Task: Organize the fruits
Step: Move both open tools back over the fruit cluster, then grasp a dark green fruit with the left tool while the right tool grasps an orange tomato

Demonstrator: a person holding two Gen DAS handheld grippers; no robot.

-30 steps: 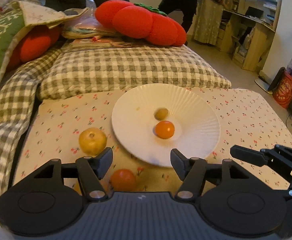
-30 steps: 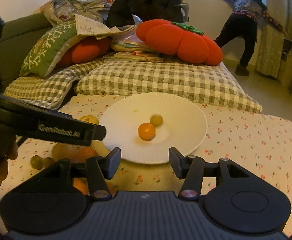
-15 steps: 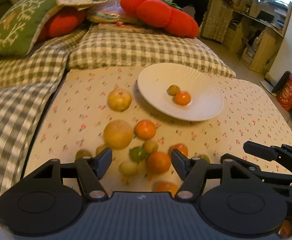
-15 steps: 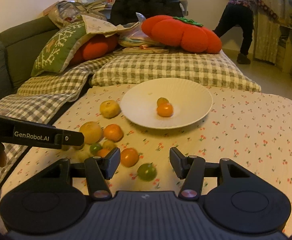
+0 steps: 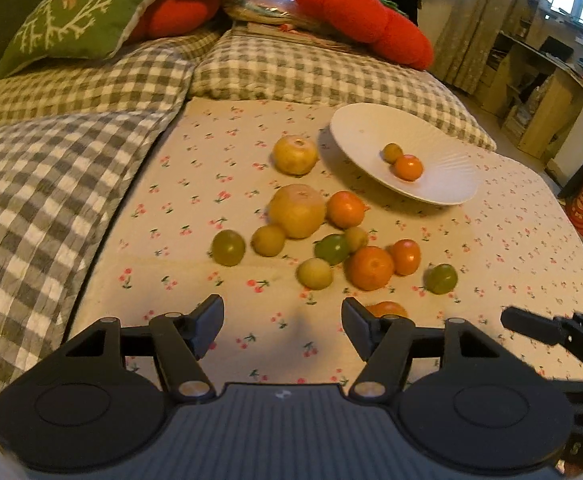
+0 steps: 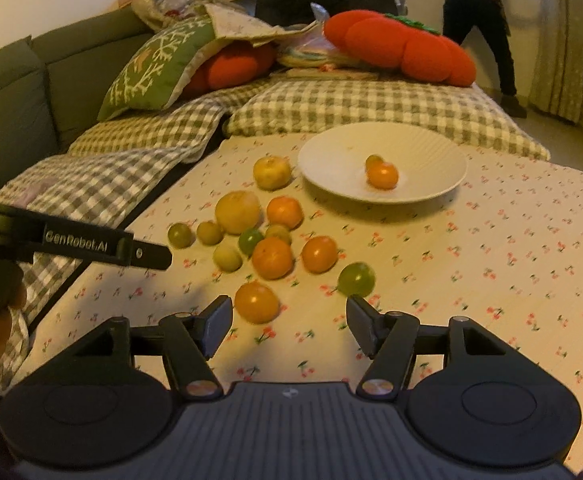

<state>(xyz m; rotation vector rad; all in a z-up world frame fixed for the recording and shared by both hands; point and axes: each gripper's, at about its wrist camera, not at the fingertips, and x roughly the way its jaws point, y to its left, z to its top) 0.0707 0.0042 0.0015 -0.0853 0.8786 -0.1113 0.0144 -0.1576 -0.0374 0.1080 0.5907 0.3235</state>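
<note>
I hold my left tool released, its jaws spread wide with nothing between them, over the cherry-print cloth. My right tool is likewise released and grips nothing.

The white plate is my landmark. Inside it lie a small orange fruit and a smaller yellow-green fruit, touching each other. Just left of the plate sits a pale yellow fruit. Nearer to me than the plate, the other fruits lie loose on the cloth: a large yellow fruit beside an orange one, then a cluster of small green and yellow ones around a bigger orange fruit. Nearest to me from the plate, an orange fruit and a green fruit lie just ahead of my right tool's fingertips.
</note>
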